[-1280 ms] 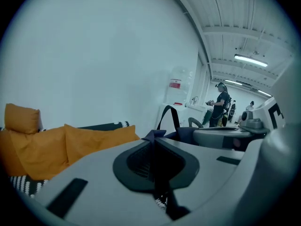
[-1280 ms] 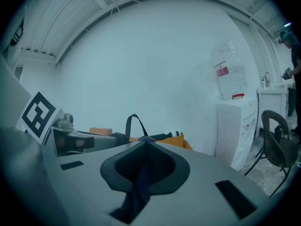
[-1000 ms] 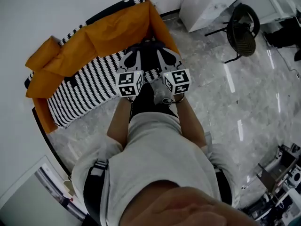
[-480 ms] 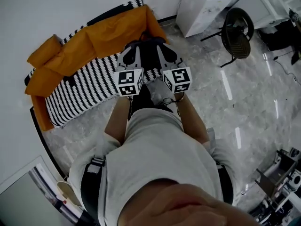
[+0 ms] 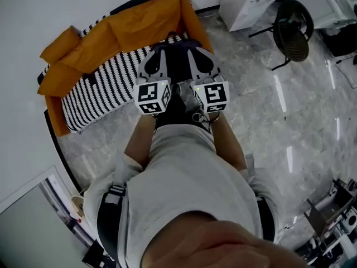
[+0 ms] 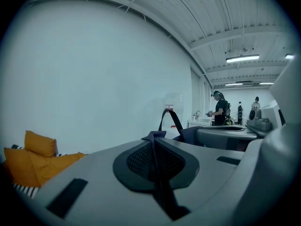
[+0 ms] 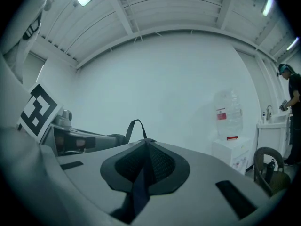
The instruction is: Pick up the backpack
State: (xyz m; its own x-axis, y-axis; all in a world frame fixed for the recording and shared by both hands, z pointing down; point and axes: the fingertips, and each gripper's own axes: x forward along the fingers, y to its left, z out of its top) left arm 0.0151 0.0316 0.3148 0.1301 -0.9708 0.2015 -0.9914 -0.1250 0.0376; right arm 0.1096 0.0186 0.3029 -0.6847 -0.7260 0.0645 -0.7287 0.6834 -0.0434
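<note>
Held both tongs side by side and roughly level, just ahead of a pale shirt (image 5: 184, 172). Clamped the left tongs (image 6: 154, 136) shut on a dark strap (image 6: 162, 192), with no gap at the pads. Clamped the right tongs (image 7: 145, 142) shut on a second, dark-blue strap (image 7: 137, 187) in the same way. Carried the backpack (image 5: 176, 71) between the two tongs, its dark bulk just right of the left pair and just left of the right pair. Showed a thin carry loop (image 6: 170, 119) standing upright just past the tips. Had a sofa (image 5: 100, 94) with a black-and-white striped seat and orange cushions (image 5: 117, 35) below and beyond the tongs, mostly to their left. Had a grey marbled floor (image 5: 262, 121) off to the right of the right tongs and a black chair (image 5: 293, 32) further out that way. Caught a water dispenser (image 7: 228, 121) against the white wall well beyond the right tongs, and people (image 6: 220, 108) standing far off past the left pair.
</note>
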